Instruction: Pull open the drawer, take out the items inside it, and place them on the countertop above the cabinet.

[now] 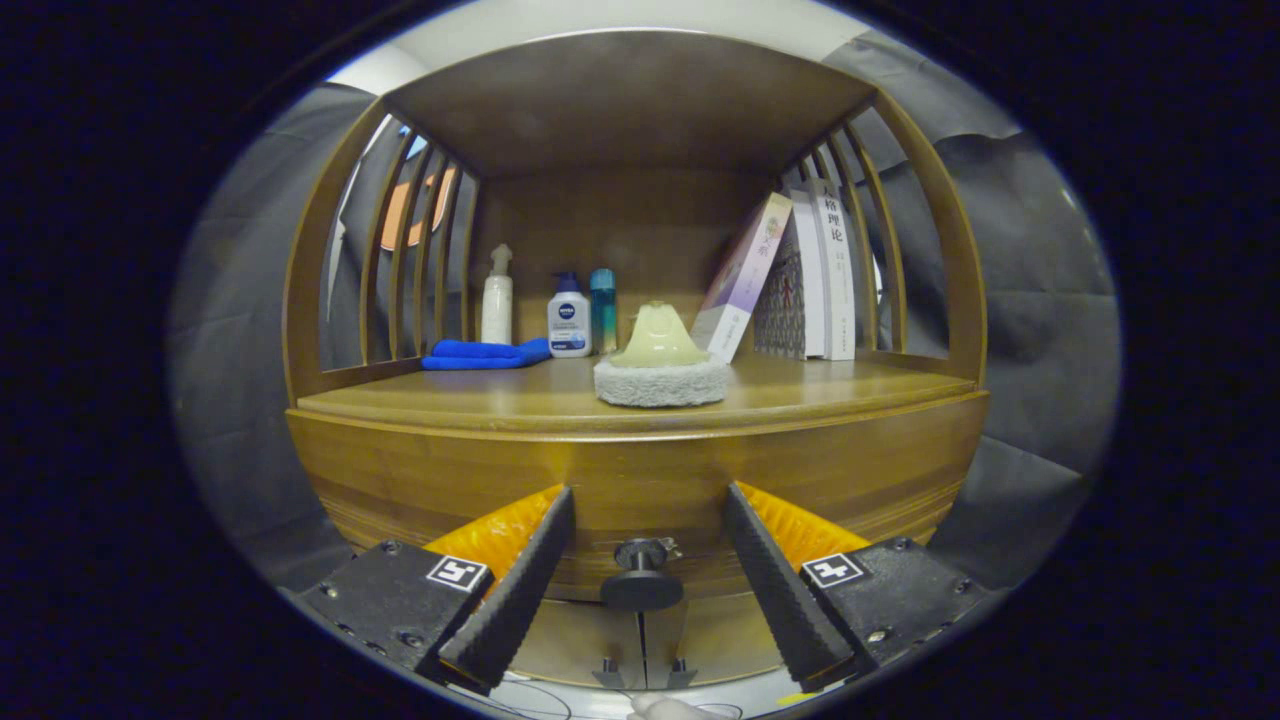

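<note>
Two gripper fingers [645, 575] stand spread wide, released, flanking the small round dark drawer knob [641, 578] on the closed brown wooden drawer [640, 480]; wooden countertop [820, 385] lies at twelve o'clock.

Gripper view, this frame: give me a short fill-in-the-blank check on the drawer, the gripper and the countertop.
1. The hand-held gripper is ____, its fingers either side of the drawer knob.
2. The drawer is ____.
3. The folded cloth on the countertop is ____.
4. The books lean ____ of the sponge pad.

Missing: open; closed; blue; right
</note>
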`<state>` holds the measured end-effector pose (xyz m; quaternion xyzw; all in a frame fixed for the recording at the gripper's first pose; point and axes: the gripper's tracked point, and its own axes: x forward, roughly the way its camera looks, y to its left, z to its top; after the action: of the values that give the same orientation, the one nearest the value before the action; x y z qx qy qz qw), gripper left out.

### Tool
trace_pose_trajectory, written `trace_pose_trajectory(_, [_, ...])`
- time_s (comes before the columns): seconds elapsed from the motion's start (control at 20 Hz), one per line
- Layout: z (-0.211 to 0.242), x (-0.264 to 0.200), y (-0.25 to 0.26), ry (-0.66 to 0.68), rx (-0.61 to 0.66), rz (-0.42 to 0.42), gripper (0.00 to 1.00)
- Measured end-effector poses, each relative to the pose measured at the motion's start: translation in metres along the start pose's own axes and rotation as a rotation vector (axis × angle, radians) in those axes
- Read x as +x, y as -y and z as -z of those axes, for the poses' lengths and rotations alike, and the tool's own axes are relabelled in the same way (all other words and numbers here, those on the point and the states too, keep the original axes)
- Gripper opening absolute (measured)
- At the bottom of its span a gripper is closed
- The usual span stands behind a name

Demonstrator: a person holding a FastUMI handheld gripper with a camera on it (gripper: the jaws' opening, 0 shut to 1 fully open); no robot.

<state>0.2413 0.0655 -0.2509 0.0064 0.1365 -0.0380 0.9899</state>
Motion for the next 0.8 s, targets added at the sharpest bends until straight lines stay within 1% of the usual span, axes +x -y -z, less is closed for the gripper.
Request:
trace_pose_trajectory(0.15, [0.001, 0.001, 0.000, -0.004, -0.006, 0.000, 0.99])
trace_pose_trajectory(0.3, [0.003, 0.000, 0.001, -0.044, -0.051, 0.007, 0.99])
trace_pose_trajectory(0.45, [0.000, -0.009, 0.003, -0.074, -0.059, -0.016, 0.99])
trace_pose_trajectory(0.6, [-0.023, -0.038, 0.019, -0.042, -0.044, -0.010, 0.99])
trace_pose_trajectory(0.8, [-0.071, -0.100, 0.038, 0.035, -0.014, -0.032, 0.99])
